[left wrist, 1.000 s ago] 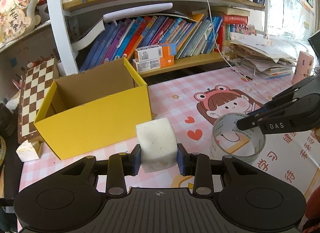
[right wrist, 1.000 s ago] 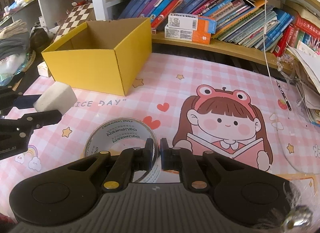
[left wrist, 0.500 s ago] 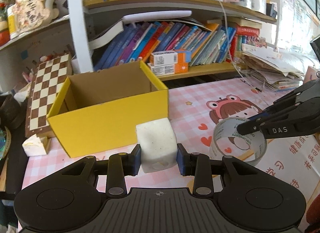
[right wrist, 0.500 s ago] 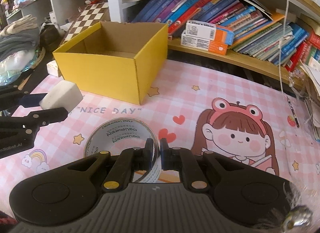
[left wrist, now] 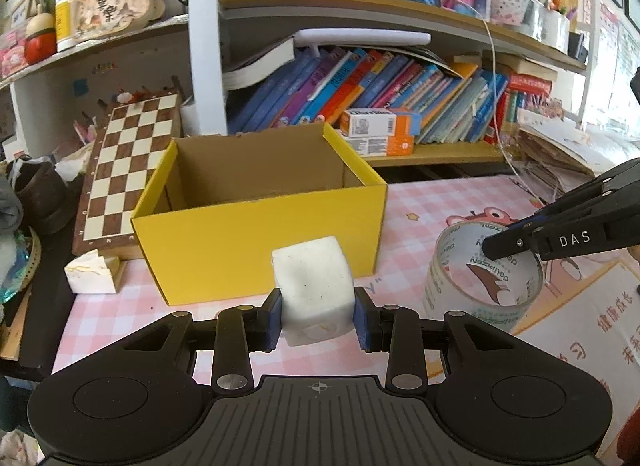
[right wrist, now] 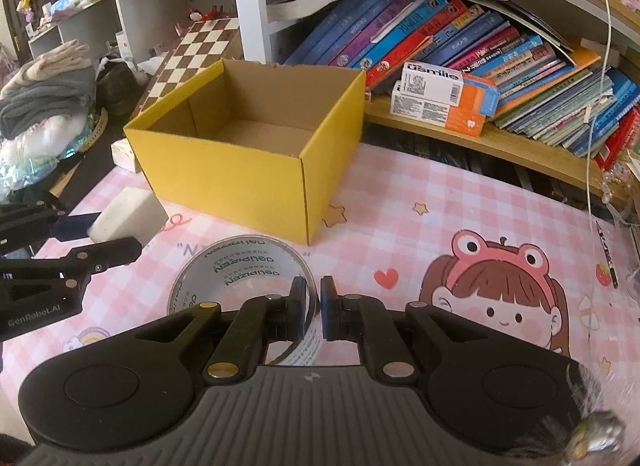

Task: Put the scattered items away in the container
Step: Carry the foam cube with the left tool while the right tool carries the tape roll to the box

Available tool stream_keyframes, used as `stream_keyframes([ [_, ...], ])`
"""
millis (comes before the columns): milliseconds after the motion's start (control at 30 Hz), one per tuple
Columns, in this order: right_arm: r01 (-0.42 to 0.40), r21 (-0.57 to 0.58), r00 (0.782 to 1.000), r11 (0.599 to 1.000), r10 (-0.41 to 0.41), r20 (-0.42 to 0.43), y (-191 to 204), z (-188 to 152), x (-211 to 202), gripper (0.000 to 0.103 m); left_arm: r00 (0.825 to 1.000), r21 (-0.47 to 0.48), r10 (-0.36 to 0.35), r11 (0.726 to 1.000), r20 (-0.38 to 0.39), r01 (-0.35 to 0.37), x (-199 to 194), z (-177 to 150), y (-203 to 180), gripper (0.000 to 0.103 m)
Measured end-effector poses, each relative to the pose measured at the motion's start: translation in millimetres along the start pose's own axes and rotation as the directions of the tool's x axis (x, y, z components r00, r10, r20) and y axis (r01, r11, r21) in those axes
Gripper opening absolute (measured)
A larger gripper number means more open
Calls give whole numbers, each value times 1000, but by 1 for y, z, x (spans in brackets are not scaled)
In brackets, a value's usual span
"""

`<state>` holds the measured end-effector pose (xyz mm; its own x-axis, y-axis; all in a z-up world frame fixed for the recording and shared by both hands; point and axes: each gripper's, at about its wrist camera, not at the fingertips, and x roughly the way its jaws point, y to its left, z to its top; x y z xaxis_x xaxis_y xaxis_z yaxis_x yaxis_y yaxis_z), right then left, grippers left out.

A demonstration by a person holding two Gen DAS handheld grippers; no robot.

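Observation:
My left gripper is shut on a white foam block and holds it in the air just in front of the open yellow cardboard box. The box looks empty inside. My right gripper is shut on the near wall of a clear tape roll, lifted above the pink mat. In the left wrist view the tape roll hangs to the right of the box with the right gripper's fingers on its rim. The foam block also shows in the right wrist view.
A pink cartoon desk mat covers the table. A chessboard leans left of the box, with a small white paper scrap below it. Bookshelves with books and two orange-white cartons stand behind. Clothes pile at far left.
Both grippers have risen and moved toward the yellow box with their loads. The box now looks closer and more of its inside shows.

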<state>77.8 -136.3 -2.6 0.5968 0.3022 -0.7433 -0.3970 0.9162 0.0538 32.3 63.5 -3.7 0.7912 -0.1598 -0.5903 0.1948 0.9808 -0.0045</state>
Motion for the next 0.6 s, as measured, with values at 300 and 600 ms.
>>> stream_keyframes([
  [300, -24, -13, 1000, 1000, 23, -15, 7, 13, 12, 8, 999, -16, 14, 1000, 34, -14, 4, 11, 14, 34],
  [600, -33, -32, 999, 999, 33, 3, 10, 37, 20, 8, 998, -27, 22, 999, 54, -20, 12, 21, 26, 34],
])
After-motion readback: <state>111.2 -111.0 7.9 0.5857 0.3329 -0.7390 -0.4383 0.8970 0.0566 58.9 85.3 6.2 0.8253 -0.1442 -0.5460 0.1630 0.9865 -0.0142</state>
